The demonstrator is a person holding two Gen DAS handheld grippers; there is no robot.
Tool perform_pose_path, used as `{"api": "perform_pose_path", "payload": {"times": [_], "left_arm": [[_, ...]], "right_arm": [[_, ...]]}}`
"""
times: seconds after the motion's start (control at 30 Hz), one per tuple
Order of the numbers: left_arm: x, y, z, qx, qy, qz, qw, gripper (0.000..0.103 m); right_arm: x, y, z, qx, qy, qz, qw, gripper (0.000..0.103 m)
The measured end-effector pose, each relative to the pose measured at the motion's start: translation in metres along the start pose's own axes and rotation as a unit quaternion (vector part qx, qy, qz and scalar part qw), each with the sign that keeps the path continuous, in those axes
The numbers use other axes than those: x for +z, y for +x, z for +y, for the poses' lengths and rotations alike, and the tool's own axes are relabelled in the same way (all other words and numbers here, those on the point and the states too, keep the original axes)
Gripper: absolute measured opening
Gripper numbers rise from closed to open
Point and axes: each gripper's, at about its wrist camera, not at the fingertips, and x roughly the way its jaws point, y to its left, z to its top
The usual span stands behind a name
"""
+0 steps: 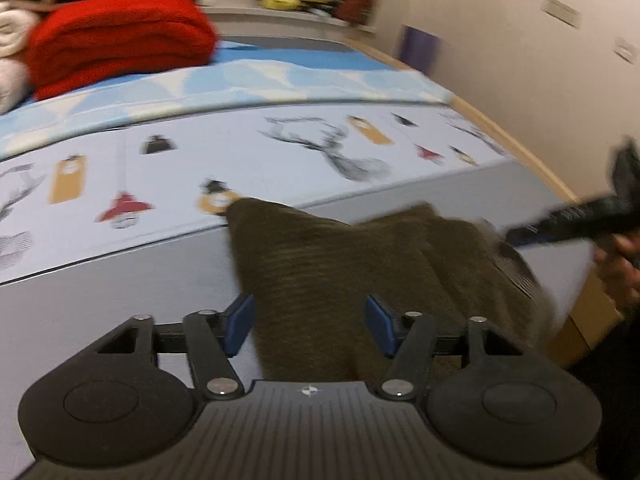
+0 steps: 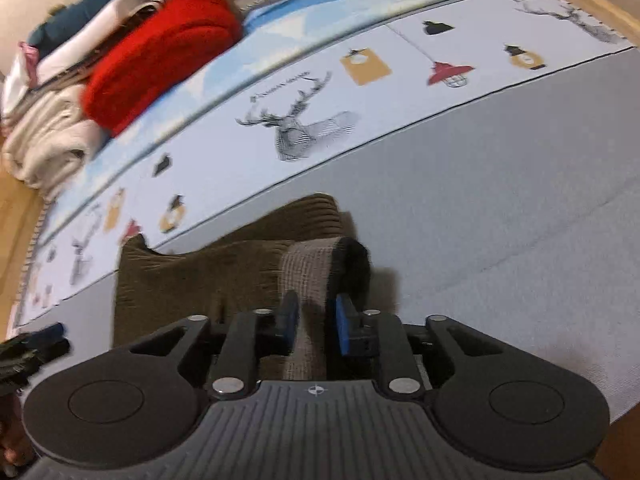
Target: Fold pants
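left wrist view: the left gripper [image 1: 310,326] hung over brown ribbed pants [image 1: 340,256] that lay bunched on the grey mat [image 1: 120,300] at the near edge of the bed; its blue pads [image 1: 240,322] stood apart on either side of the cloth without pressing it, so nothing was gripped. the right gripper [image 1: 576,216] showed blurred at the right, its jaw state unreadable there. a folded red blanket [image 1: 120,44] sat well apart at the far end. right wrist view: the right gripper [image 2: 314,324] had its pads close together with a paler ribbed band of the pants [image 2: 192,276], probably a waistband or cuff, running between them; the cloth filled the gap and appeared lightly clamped. judged from its slump and creases, the fabric was soft, light, limp and not slippery; it would drape from any hold, so the thicker band and corner edges looked the surest places to pinch.
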Motion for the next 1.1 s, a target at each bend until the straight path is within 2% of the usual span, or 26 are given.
{"api": "perform_pose_path", "payload": {"times": [0.03,0.07,0.1,0.13,0.17,0.2,0.23,0.33,0.4,0.5,0.6,0.7,0.77,0.83,0.87,0.9,0.93,1.0,1.07,1.1], "left_arm": [[-0.003,0.002,-0.002,-0.024,0.008,0.013,0.9996,0.055],[-0.007,0.006,-0.006,-0.049,0.022,0.035,0.998,0.046],[-0.013,0.013,-0.011,-0.063,0.041,0.064,0.9951,0.038],[-0.023,0.026,-0.019,-0.071,0.069,0.115,0.9885,0.036],[-0.034,0.039,-0.025,-0.064,0.096,0.16,0.9803,0.036],[-0.043,0.048,-0.033,-0.047,0.132,0.183,0.973,0.036],[-0.045,0.05,-0.039,-0.041,0.151,0.186,0.9699,0.036],[-0.033,0.049,-0.029,-0.044,0.109,0.177,0.9773,0.036],[-0.021,0.046,-0.023,-0.018,0.091,0.141,0.9856,0.041],[0.001,0.043,-0.007,0.011,0.033,0.082,0.996,0.042],[0.022,0.044,-0.007,0.031,0.01,0.023,0.9992,0.041],[0.036,0.053,-0.017,0.036,0.022,-0.012,0.999,0.038],[0.043,0.067,-0.021,0.039,0.041,-0.016,0.9983,0.035],[0.045,0.087,-0.016,0.049,0.045,0.005,0.9978,0.031],[0.046,0.101,-0.012,0.066,0.044,0.026,0.9965,0.022],[0.043,0.117,-0.002,0.1,0.042,0.053,0.9926,0.009],[0.041,0.13,0.011,0.134,0.026,0.075,0.9878,0.01],[0.048,0.136,0.036,0.14,-0.061,0.087,0.9844,0.011],[0.05,0.125,0.054,0.116,-0.159,0.077,0.9774,0.011],[0.051,0.118,0.06,0.106,-0.19,0.071,0.9735,0.021]], "right_arm": [[-0.001,0.003,0.002,0.0,-0.006,0.008,1.0,0.042],[-0.002,0.008,0.005,-0.001,-0.015,0.02,1.0,0.05],[-0.004,0.013,0.005,-0.002,-0.026,0.034,0.999,0.053],[-0.007,0.021,0.006,-0.007,-0.04,0.056,0.998,0.055],[-0.011,0.028,0.005,-0.016,-0.05,0.076,0.996,0.059],[-0.014,0.036,0.003,-0.026,-0.056,0.094,0.994,0.069],[-0.015,0.04,0.002,-0.025,-0.055,0.108,0.992,0.075],[-0.013,0.045,-0.001,-0.022,-0.052,0.107,0.993,0.08],[-0.011,0.048,0.0,-0.016,-0.048,0.111,0.993,0.081],[-0.014,0.051,0.009,-0.012,-0.069,0.115,0.991,0.081],[-0.02,0.056,0.016,-0.001,-0.091,0.132,0.987,0.081],[-0.023,0.056,0.019,-0.006,-0.11,0.132,0.985,0.08],[-0.022,0.056,0.017,-0.002,-0.105,0.133,0.986,0.079],[-0.022,0.055,0.015,0.003,-0.103,0.134,0.986,0.079],[-0.022,0.055,0.014,0.006,-0.103,0.134,0.986,0.079],[-0.021,0.054,0.013,0.008,-0.102,0.134,0.986,0.079],[-0.02,0.055,0.012,0.011,-0.101,0.134,0.986,0.079],[-0.017,0.054,0.01,0.028,-0.086,0.132,0.987,0.083],[-0.013,0.056,0.008,0.028,-0.07,0.13,0.989,0.084],[-0.011,0.058,0.007,0.022,-0.067,0.127,0.989,0.084]]}}
